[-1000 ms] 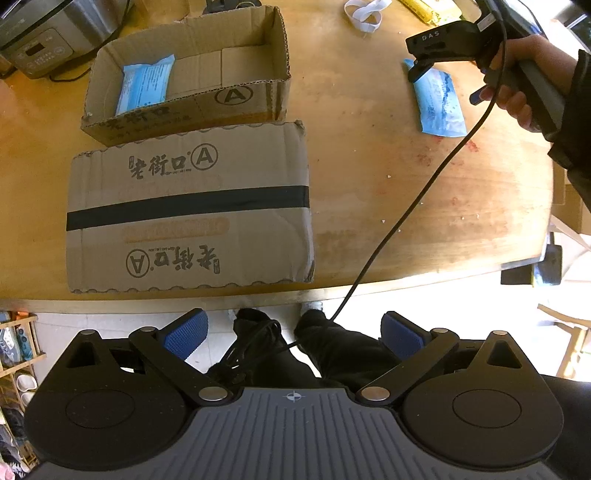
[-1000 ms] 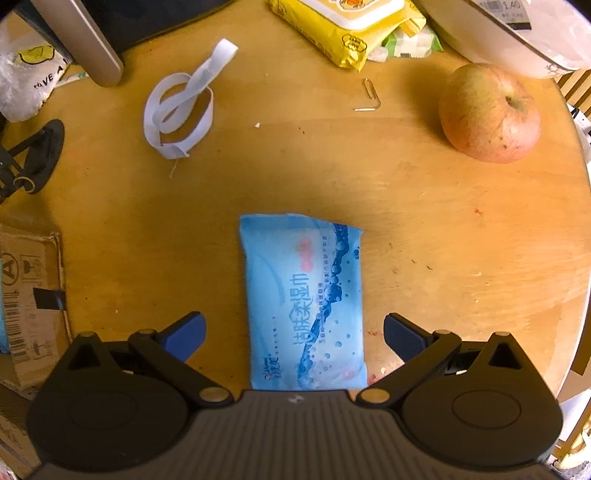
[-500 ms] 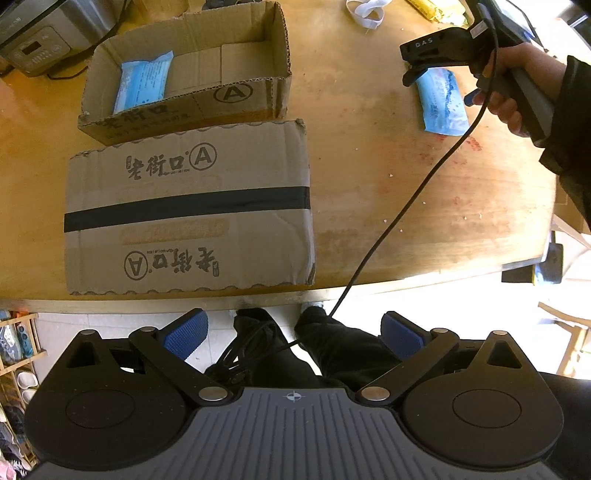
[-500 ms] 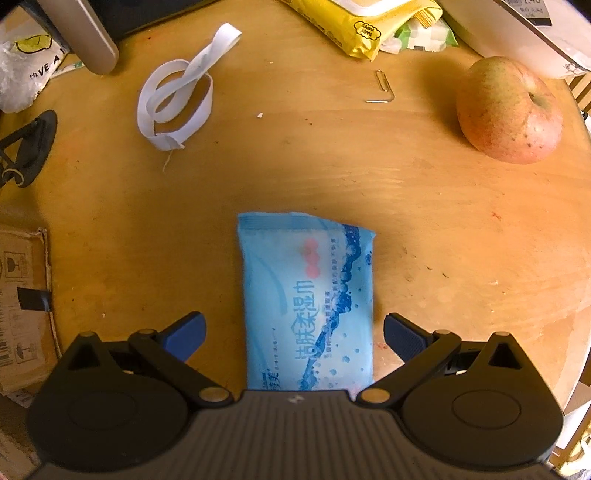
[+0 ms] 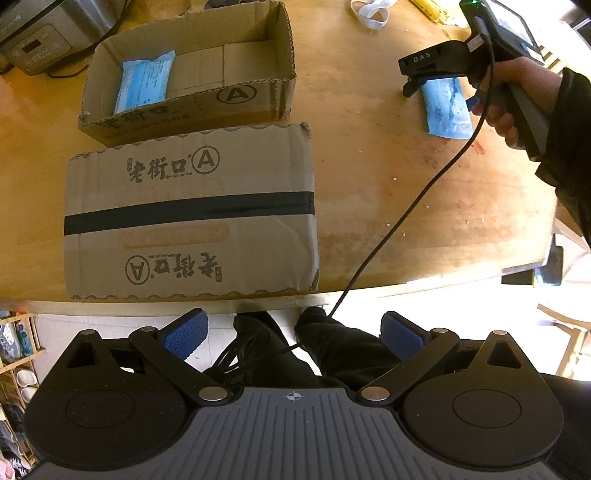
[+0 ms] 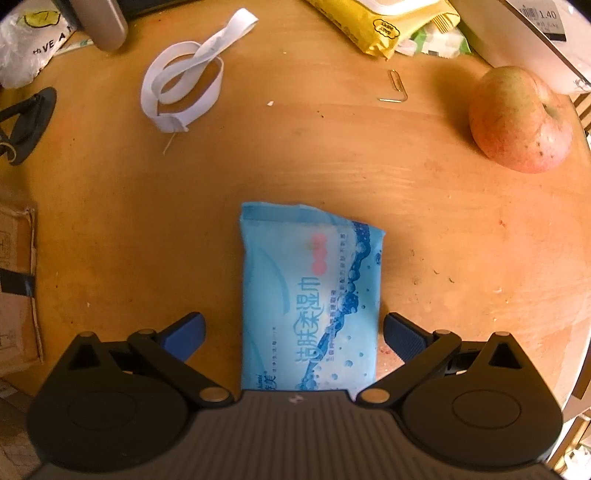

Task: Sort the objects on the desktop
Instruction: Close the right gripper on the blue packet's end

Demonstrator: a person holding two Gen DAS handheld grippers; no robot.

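A blue wet-wipe pack (image 6: 310, 295) lies flat on the wooden table, between the open fingers of my right gripper (image 6: 293, 332), which hovers low over its near end without touching it. The same pack shows in the left wrist view (image 5: 445, 109) under the right gripper (image 5: 424, 72). An open cardboard box (image 5: 236, 94) at the far left holds another blue wipe pack (image 5: 142, 83). My left gripper (image 5: 293, 334) is open and empty, held off the table's near edge.
A flat taped cardboard box (image 5: 188, 214) lies in front of the open box. An apple (image 6: 521, 120), a white elastic band (image 6: 184, 92), a paperclip (image 6: 397, 86) and a yellow pack (image 6: 373, 22) lie beyond the wipe pack. A cable (image 5: 406, 206) crosses the table.
My right gripper has moved forward and lower over the blue wipe pack, which now sits further between its fingers. My left gripper has barely moved.
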